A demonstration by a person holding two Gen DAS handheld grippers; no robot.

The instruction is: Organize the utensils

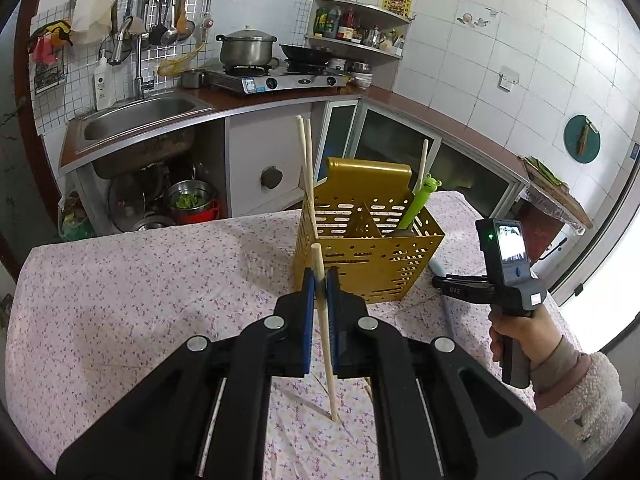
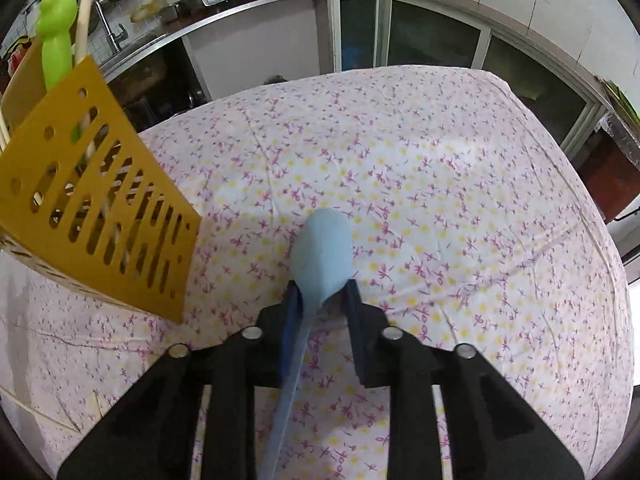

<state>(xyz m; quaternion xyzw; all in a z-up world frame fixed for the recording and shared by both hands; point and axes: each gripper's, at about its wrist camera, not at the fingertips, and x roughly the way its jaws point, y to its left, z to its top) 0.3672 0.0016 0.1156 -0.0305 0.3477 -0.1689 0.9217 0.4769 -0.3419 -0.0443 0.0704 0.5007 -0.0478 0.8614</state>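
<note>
Chopstick (image 1: 325,320) is pinched upright by the left gripper (image 1: 320,280), its tip on the flowered tablecloth (image 1: 140,280) before the yellow holder (image 1: 368,264). Blue spoon (image 2: 322,248) is straddled by the right gripper (image 2: 322,292), jaws spread.

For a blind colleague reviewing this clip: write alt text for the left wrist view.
The left gripper is shut on a pale chopstick held upright, tip on a floral tablecloth, before a yellow perforated utensil holder. At right, a hand holds the right gripper.
</note>
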